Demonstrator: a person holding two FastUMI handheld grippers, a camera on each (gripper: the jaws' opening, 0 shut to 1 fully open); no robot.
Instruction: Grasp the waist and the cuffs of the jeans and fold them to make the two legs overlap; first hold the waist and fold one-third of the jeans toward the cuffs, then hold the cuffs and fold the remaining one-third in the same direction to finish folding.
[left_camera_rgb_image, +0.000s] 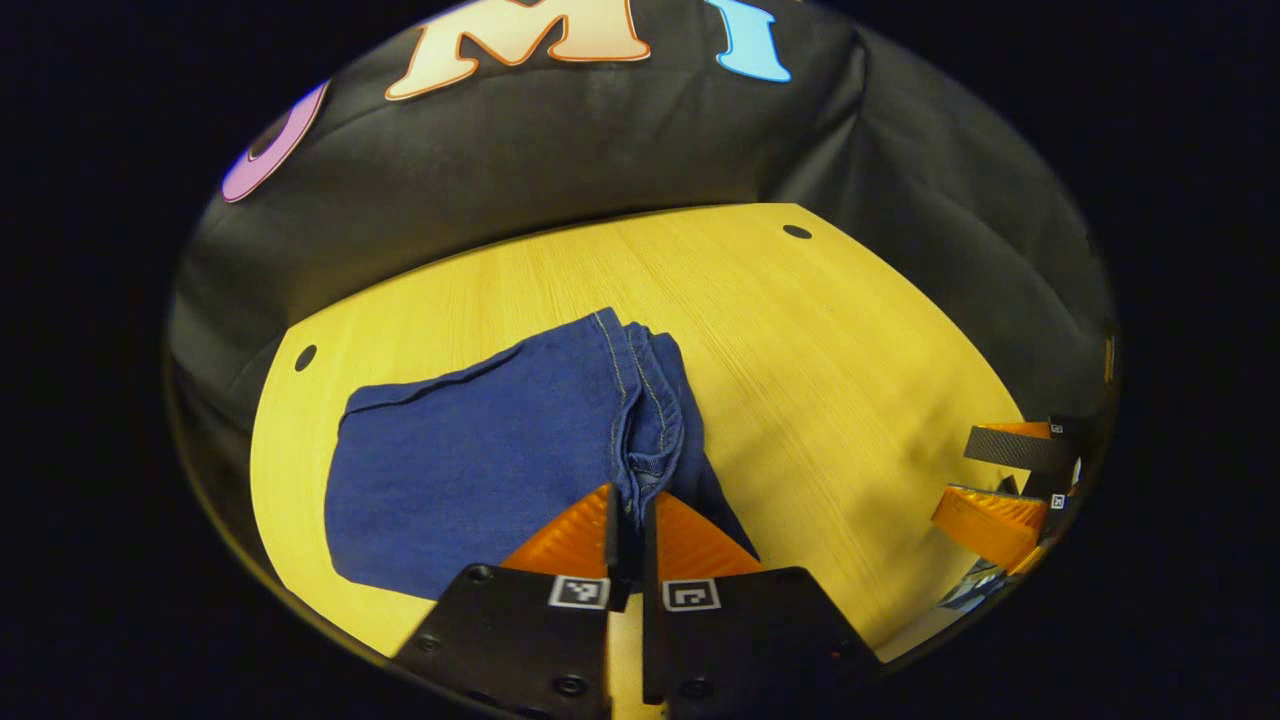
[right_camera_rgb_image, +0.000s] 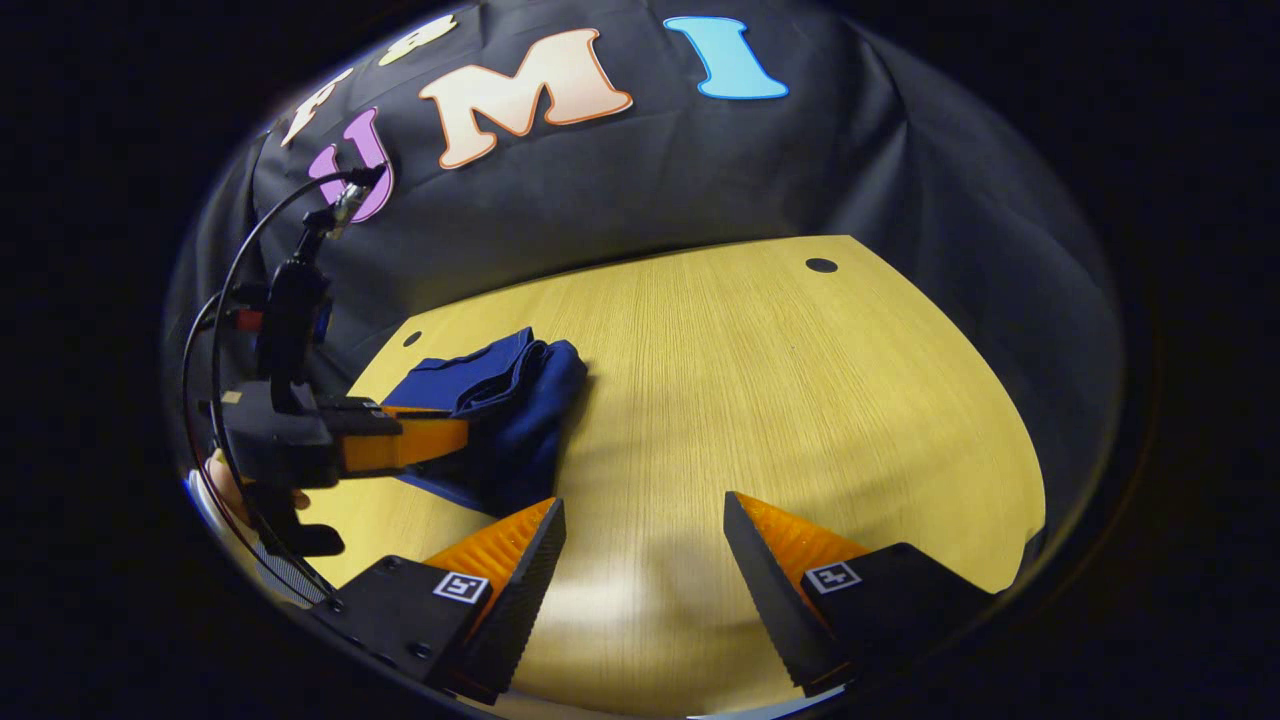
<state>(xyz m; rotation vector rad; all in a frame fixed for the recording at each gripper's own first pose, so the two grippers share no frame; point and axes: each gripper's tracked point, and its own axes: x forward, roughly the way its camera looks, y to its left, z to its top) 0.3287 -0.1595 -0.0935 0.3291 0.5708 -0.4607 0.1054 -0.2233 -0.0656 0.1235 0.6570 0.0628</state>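
Jeans (left_camera_rgb_image: 480, 450) lie as a compact folded bundle on the yellow wooden table (left_camera_rgb_image: 820, 380), straight ahead of the left claw (left_camera_rgb_image: 628, 500) and off to the far left of the right claw (right_camera_rgb_image: 645, 530); by the look of the stacked layers, the folding seems close to its end, and the step in hand is most likely setting down the last folded third. The left claw is clenched on a bunched, stitched edge of the denim, both fingers (left_camera_rgb_image: 575, 530) pressing the cloth between them at the near end of the bundle; whether that edge is cuff or waist I cannot tell. The right claw is released, its jaws spread wide over bare table, well apart from the cloth. To finish well, the left claw should lower the pinched edge flat before letting go, so the top layer does not spring back or skew; the seam edges ahead of it look roughly aligned, and a gentle release straight down would keep them so; the free right claw could press the bundle flat if a corner lifts.
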